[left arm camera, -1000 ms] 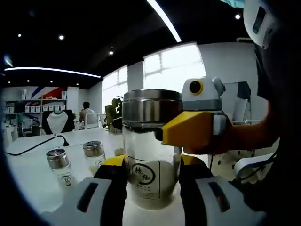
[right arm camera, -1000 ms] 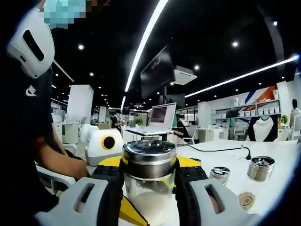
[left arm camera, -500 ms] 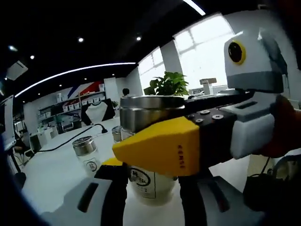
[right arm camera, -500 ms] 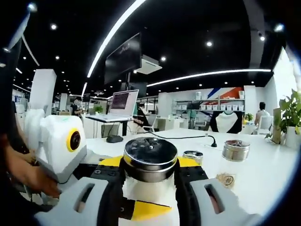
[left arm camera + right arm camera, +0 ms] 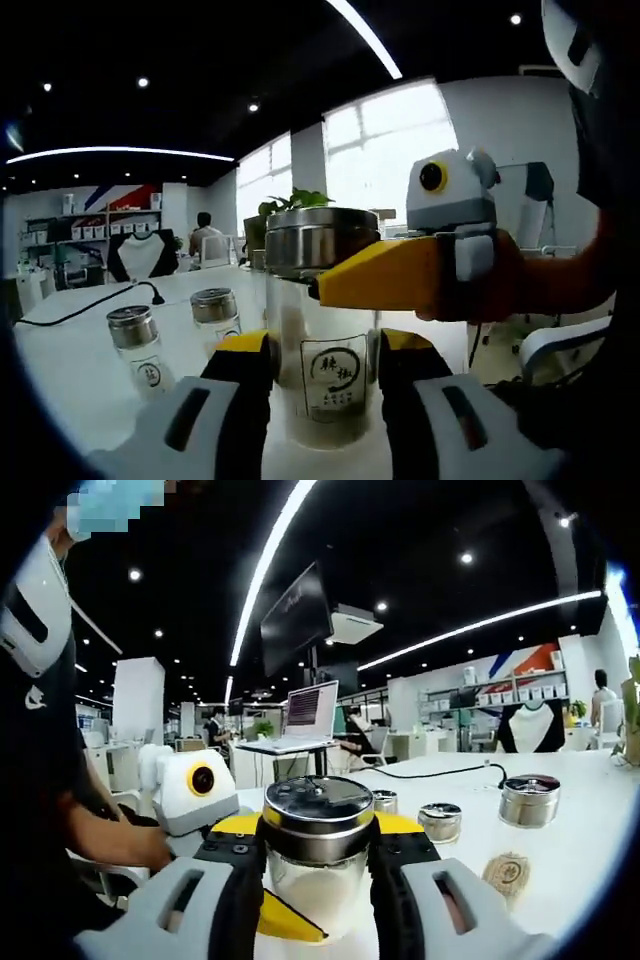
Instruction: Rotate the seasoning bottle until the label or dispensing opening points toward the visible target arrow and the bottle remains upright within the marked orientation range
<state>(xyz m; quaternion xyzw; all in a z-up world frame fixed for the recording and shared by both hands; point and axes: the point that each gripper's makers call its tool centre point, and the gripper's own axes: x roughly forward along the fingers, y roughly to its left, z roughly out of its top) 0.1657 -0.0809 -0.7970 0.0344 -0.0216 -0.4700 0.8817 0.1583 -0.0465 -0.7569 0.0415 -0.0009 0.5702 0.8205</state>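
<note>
Both tongs (image 5: 322, 355) on seasoning bottle (image 5: 322, 340)

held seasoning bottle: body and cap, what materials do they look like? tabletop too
Seasoning bottle: body looks like clear glass or hard plastic, since the pale contents show through around a printed label. Cap: likely brushed steel, grey and reflective, with small holes on top. Table: smooth white surface with a soft sheen, possibly laminate.

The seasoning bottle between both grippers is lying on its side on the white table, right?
No. The seasoning bottle stands upright on the white table, as the left gripper view shows, with the left gripper at its glass body and the right gripper below its metal cap.
</note>
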